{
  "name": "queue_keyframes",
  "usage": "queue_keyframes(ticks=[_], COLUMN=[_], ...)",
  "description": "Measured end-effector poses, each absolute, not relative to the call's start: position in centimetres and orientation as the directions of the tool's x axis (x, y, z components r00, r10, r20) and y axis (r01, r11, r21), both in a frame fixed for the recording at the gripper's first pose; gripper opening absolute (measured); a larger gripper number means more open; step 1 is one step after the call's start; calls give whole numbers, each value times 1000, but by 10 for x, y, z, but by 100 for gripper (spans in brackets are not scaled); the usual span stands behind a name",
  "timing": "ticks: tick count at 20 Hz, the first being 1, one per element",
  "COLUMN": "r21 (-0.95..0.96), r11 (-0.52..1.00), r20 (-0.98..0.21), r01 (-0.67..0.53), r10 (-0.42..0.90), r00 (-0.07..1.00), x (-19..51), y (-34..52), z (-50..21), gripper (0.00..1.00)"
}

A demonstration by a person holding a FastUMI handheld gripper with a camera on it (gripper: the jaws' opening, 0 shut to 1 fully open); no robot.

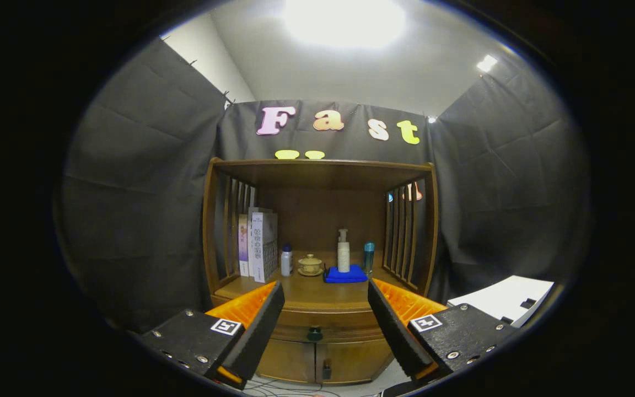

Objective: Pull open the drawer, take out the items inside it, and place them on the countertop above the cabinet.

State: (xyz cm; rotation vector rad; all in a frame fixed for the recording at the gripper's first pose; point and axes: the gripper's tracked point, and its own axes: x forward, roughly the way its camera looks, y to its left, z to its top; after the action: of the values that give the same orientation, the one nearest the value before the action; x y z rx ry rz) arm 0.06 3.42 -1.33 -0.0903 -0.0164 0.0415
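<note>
Cabinet (317, 264) stands straight ahead w/ black cloth walls close on both sides. It is a wooden unit w/ slatted sides, roof board over an open shelf, drawer below, 2 small doors at the bottom.

Desk (309, 295), i.e. the countertop, carries books (258, 245) at the left, then a small white bottle (286, 259), a lidded cup (310, 264), a pump bottle (343, 252) on a blue cloth (345, 274), and a blue bottle (369, 257) at the right. Front strip of the desk looks bare, the likely spot to set items down.

Drawer (317, 325) is shut; contents not visible. Its dark knob (315, 333) sits centred, beyond the fingertips and between their lines.

Tongs (326, 331) are wide apart, holding nothing, short of the cabinet.

Step in hand, I judge: approach & pull. Go in low & level, keep the knob centred btwn fingers, close on it squarely, then pull straight back, no twist.

Room: slats and roof board box in the desk, so items prob. must enter from the front, under the roof. White sheet (507, 298) lies off to the right; cables (284, 389) on the floor under the doors. Room for the pull-back cannot be judged here.
</note>
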Motion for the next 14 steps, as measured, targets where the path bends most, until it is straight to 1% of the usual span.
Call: queue_keyframes(ticks=[3,6,10,14], r21=[-116,-78,-2,-1], r11=[991,993,997,1000], r20=[-8,-39,-85,-108], r01=[-60,-88,-74,-29], r10=[59,85,74,28], r00=[998,996,994,994], x=[6,17,43,74], y=[43,51,49,38], z=[-26,-44,-79,-108], gripper=[96,96,97,97])
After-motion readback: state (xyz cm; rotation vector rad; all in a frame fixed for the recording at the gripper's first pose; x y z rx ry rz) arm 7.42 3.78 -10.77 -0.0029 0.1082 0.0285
